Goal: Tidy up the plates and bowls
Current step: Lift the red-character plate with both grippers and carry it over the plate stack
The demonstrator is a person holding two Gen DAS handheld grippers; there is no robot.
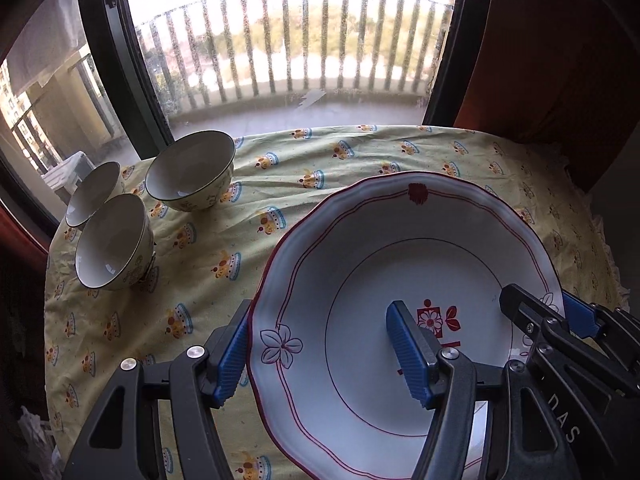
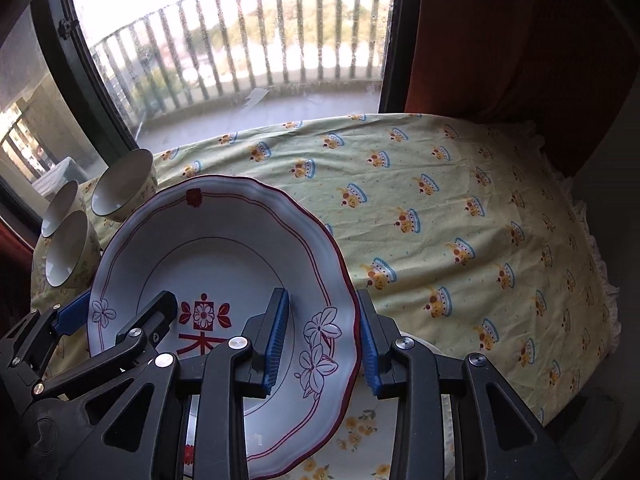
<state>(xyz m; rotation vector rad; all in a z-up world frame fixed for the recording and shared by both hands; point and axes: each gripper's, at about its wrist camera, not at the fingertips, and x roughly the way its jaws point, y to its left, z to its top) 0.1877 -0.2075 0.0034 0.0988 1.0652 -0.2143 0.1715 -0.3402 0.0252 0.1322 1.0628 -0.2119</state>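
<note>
Tablecloth [image 2: 460, 216], yellow, crown print, spread to the far window. Plate [image 1: 360, 280], white, red-trimmed, carried above the cloth at near centre: your left gripper [image 1: 320, 354] and right gripper [image 2: 322, 340] each clamp an opposite rim. Keep both level. Bowls [image 1: 188, 178], three, clustered far left; steer clear.

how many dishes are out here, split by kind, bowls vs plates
Bowls: 3, the back bowl, the front bowl and the far-left bowl, grouped on the tablecloth by the window.
Plates: 2 visible, the red-trimmed plate held up by both tongs, and part of a yellow-flowered plate below it.
Total: 5
</note>
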